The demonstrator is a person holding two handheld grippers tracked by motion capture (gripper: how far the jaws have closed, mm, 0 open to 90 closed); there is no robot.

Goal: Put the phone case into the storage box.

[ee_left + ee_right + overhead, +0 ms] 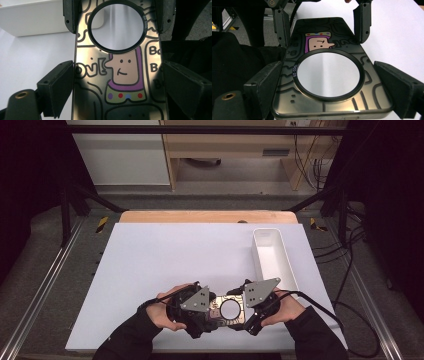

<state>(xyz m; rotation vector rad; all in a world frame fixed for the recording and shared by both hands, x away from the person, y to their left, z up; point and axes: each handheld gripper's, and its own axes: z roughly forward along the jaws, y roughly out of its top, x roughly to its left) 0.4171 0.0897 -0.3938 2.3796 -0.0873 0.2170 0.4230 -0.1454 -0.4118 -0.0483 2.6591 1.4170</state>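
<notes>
A shiny flat case [235, 321] printed with cartoon drawings and a black-rimmed round window is held level just above the table's near edge, between both grippers. My left gripper [212, 312] grips its left end and my right gripper [246, 312] its right end. In the left gripper view the case [125, 72] runs away from the camera, and my left gripper [117, 80] has a pad pressed on each long edge. In the right gripper view the case [319, 42] lies the same way in my right gripper [327, 75], whose pads meet its edges.
A long white tray [260, 260] stands on the right side of the white table sheet [165, 265], just beyond my right hand; its wall [32, 20] also appears in the left gripper view. Black frame rails run along both sides of the table.
</notes>
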